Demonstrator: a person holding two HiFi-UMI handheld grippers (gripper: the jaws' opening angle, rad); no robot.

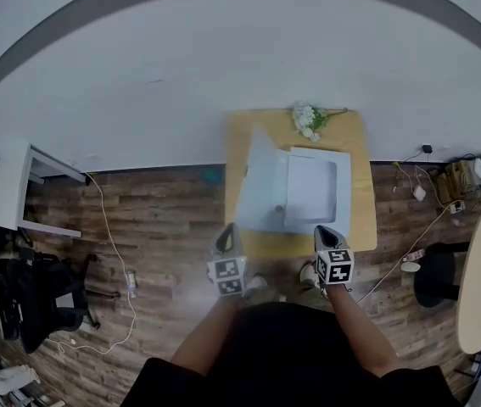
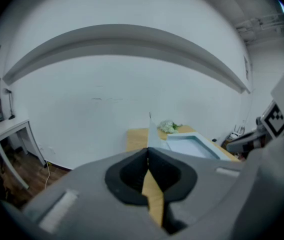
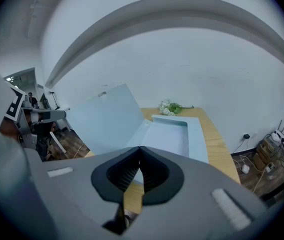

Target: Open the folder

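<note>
Folder (image 1: 295,192): pale blue, open, on the small wooden table (image 1: 363,219) that stands against the white wall. Its right half lies flat on the tabletop. Its left cover stands raised at a slant (clearest in the right gripper view).

Left gripper (image 1: 229,230): jaws closed together with nothing between them. It is held at the table's near edge, by the folder's near-left corner. Contact with the folder cannot be confirmed.

Right gripper (image 1: 326,231): jaws likewise closed and empty. It is held at the near edge, by the folder's near-right corner.

White flowers (image 1: 309,119) lie at the table's far edge, just beyond the folder. The floor is dark wood plank.
</note>
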